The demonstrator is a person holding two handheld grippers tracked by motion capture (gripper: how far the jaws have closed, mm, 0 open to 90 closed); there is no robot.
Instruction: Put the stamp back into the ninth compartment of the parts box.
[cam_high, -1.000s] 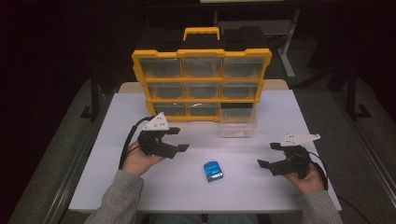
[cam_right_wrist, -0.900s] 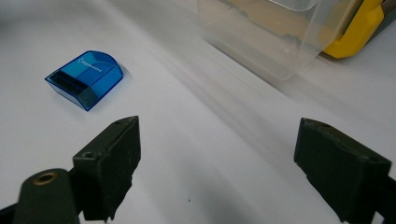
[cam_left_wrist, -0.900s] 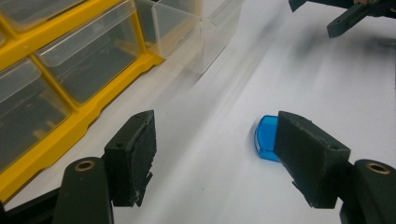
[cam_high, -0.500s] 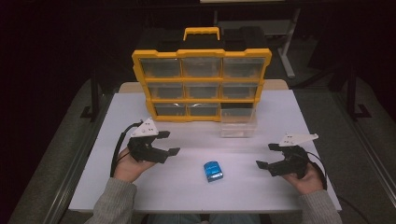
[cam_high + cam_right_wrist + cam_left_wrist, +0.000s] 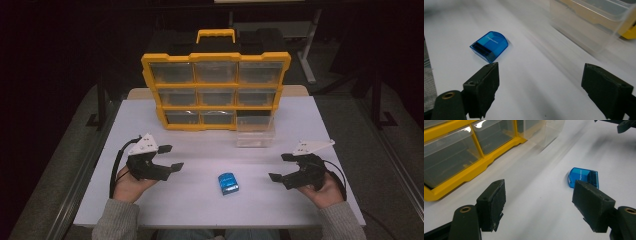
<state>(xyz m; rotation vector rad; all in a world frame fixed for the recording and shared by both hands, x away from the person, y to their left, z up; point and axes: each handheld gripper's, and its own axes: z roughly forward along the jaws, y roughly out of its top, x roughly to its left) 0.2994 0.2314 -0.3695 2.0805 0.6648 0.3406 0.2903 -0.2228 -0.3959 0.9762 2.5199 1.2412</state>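
A small blue translucent plastic case (image 5: pixel 228 183) lies flat on the white table (image 5: pixel 200 210), near the front middle. My left gripper (image 5: pixel 172 158) hovers to its left with jaws wide apart; they have just been opening and hold nothing. In the left gripper view the left gripper (image 5: pixel 540 195) frames bare table, with the blue case (image 5: pixel 580 176) just past its right jaw. My right gripper (image 5: pixel 278 167) stands open to the right of the case, empty. In the right gripper view the right gripper (image 5: pixel 541 82) has the blue case (image 5: pixel 490 46) ahead of its left jaw.
A yellow organizer (image 5: pixel 215 90) with clear drawers stands upright at the back of the table. One clear drawer (image 5: pixel 255 132) sits pulled out on the table before its lower right slot. Dark floor surrounds the table.
My left gripper has drifted left and toward the near edge, sinking a little. The right gripper and the blue case stay put.
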